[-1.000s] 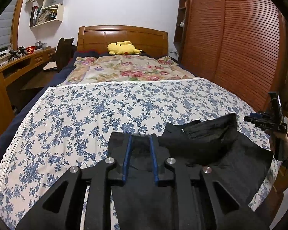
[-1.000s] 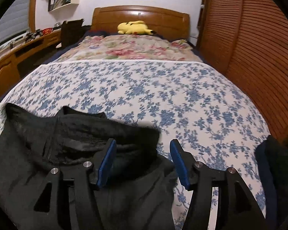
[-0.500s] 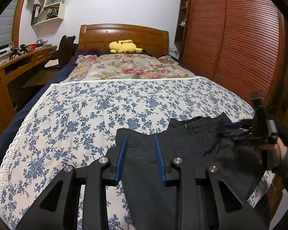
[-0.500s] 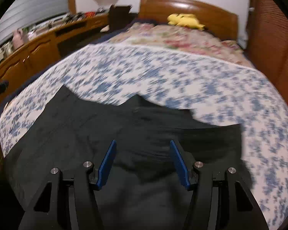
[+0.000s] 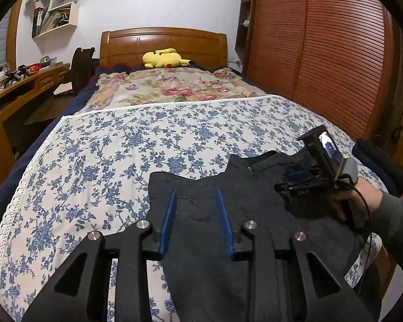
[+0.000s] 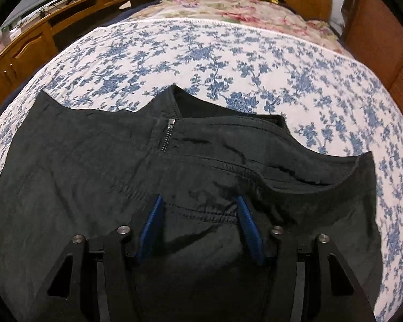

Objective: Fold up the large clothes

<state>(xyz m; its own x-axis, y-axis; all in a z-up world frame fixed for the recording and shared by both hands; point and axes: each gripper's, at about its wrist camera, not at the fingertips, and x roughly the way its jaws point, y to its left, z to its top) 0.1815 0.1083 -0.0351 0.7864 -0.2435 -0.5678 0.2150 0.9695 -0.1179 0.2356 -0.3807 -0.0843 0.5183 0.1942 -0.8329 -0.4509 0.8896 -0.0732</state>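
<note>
Left tool (image 5: 196, 196) low in the left-wrist frame, blue pads (image 5: 168, 222) set a little apart above the near left part of the black jacket (image 5: 207, 241); nothing pinched, cloth lying flat beneath the gap, whether touched cannot be told. Right tool (image 6: 198, 204) at bottom centre of the right-wrist frame, pointing steeply down onto the same garment, jaws closing, blue pads either side of a raised fold of black fabric just below the collar; not yet pressing on that fold, a gap visible on both sides. Seen also at the right edge of the left-wrist frame, held by a hand (image 5: 360, 201) in a grey sleeve (image 5: 397, 222). Jacket spread across the near end of the bed (image 5: 121, 139), on a white bedspread with blue flowers; collar and zipper pull (image 6: 170, 122) toward the middle of the right-wrist frame, shoulder corners to left and right. Floral quilt (image 5: 169, 88) in the upper centre, yellow plush toy (image 5: 164, 58) against the wooden headboard (image 5: 161, 40). Wooden desk (image 5: 18, 86) along the left edge, slatted wardrobe doors (image 5: 322, 43) at upper right, dark folded cloth (image 5: 381, 163) at the right edge of the bed.
</note>
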